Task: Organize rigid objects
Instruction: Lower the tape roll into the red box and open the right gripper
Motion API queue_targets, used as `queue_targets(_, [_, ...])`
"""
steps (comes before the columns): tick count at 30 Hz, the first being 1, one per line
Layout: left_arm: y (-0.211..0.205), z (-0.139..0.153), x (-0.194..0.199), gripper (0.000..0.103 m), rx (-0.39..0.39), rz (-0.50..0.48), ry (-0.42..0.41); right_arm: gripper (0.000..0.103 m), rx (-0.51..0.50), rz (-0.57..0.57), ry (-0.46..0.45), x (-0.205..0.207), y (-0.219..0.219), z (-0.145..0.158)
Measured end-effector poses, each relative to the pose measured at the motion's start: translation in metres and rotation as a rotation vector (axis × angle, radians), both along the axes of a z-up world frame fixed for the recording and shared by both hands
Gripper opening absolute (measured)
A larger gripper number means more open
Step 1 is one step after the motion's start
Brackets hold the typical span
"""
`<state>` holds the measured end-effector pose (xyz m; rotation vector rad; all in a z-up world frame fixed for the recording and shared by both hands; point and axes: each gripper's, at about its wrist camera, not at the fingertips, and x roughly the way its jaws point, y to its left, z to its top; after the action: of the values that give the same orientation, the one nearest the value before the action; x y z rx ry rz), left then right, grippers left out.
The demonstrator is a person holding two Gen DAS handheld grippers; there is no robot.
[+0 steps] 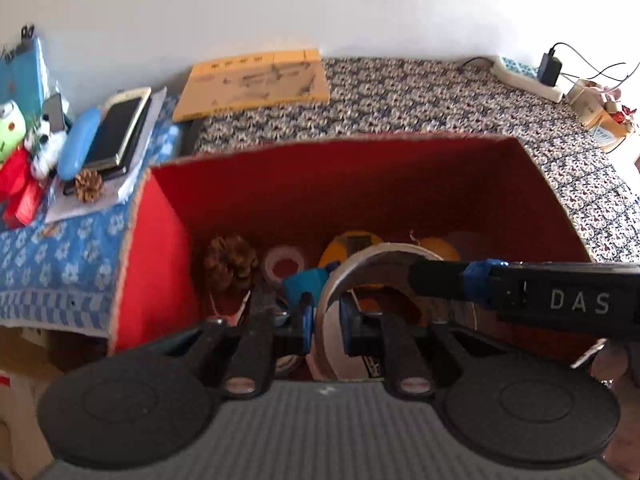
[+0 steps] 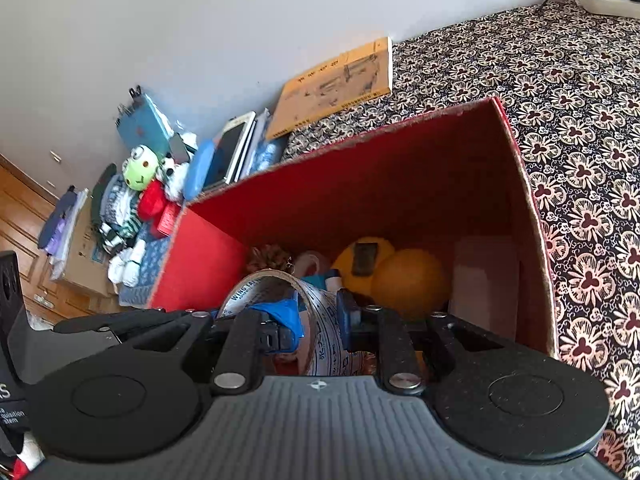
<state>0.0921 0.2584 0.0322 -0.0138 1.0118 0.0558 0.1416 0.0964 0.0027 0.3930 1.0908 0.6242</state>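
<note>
A wide roll of tape [image 1: 362, 257] with printed white wrap [image 2: 326, 322] hangs inside the red cardboard box [image 1: 352, 184] [image 2: 360, 192]. My left gripper [image 1: 326, 320] is shut on its near wall, one finger inside the ring and one outside. My right gripper [image 2: 318, 326] is shut on the same roll and shows as a black arm [image 1: 440, 280] in the left wrist view. Below lie a pine cone [image 1: 230, 262], a small tape roll [image 1: 284, 264], a blue item [image 1: 308, 282], a yellow disc [image 2: 364, 256] and an orange ball [image 2: 408, 282].
A pale box [image 2: 484, 280] stands against the red box's right wall. On the patterned cloth behind lie a yellow book [image 1: 256, 84], phones [image 1: 116, 128], a blue case [image 1: 78, 140], another pine cone [image 1: 89, 185] and plush toys [image 2: 140, 172]. A power strip [image 1: 524, 76] sits far right.
</note>
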Motion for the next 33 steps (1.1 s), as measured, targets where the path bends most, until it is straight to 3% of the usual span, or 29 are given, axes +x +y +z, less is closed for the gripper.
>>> queue_targets(9, [0.002, -0.018, 0.006, 0.019, 0.047, 0.038, 0.038, 0.008, -0.03, -0.033, -0.069, -0.003, -0.006, 0.001])
queue_targets(12, [0.001, -0.014, 0.002, 0.041, 0.087, 0.054, 0.023, 0.008, -0.03, -0.057, -0.091, -0.006, -0.012, 0.006])
queue_targets(13, [0.001, -0.012, 0.001, 0.055, 0.094, 0.057, 0.015, 0.008, -0.033, -0.063, -0.098, -0.007, -0.014, 0.007])
queue_targets(14, [0.001, -0.009, -0.001, 0.062, 0.104, 0.063, 0.003, 0.008, -0.036, -0.07, -0.103, -0.008, -0.016, 0.009])
queue_targets(21, [-0.003, 0.006, -0.008, 0.062, 0.152, 0.077, -0.021, 0.008, -0.078, -0.085, -0.162, -0.018, -0.017, 0.024])
queue_targets(33, [-0.006, 0.026, -0.021, 0.068, 0.16, 0.099, -0.07, 0.008, -0.103, -0.122, -0.222, -0.041, -0.026, 0.04])
